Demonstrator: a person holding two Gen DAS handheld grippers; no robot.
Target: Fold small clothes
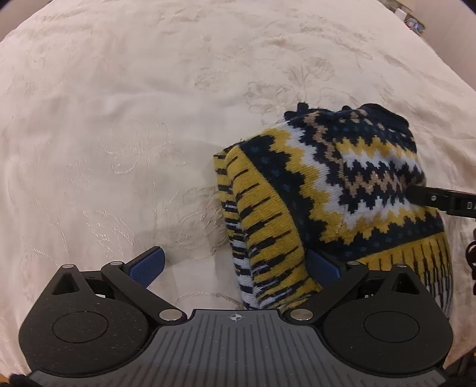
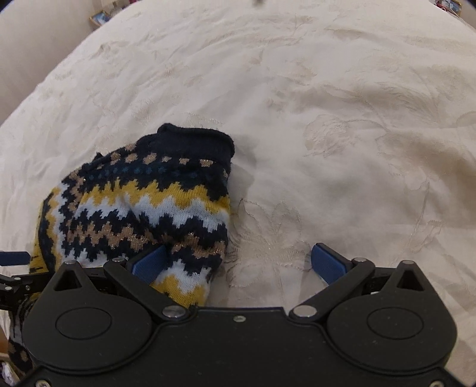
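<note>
A small knitted sweater (image 1: 333,190) in navy, yellow, white and tan zigzags lies bunched and folded on a cream embroidered bedspread (image 1: 134,119). My left gripper (image 1: 235,263) is open; its right blue pad sits under the sweater's striped hem, its left pad over bare cloth. The sweater also shows in the right wrist view (image 2: 142,205), with its navy collar at the far end. My right gripper (image 2: 238,262) is open; its left pad touches the sweater's near edge, its right pad is over the bedspread. The right gripper's finger (image 1: 440,199) rests on the sweater in the left view.
The bedspread (image 2: 327,134) stretches wide around the sweater, wrinkled, with floral embroidery. Small framed items (image 2: 99,18) lie past the far left bed edge, and more clutter (image 1: 413,20) past the far right corner.
</note>
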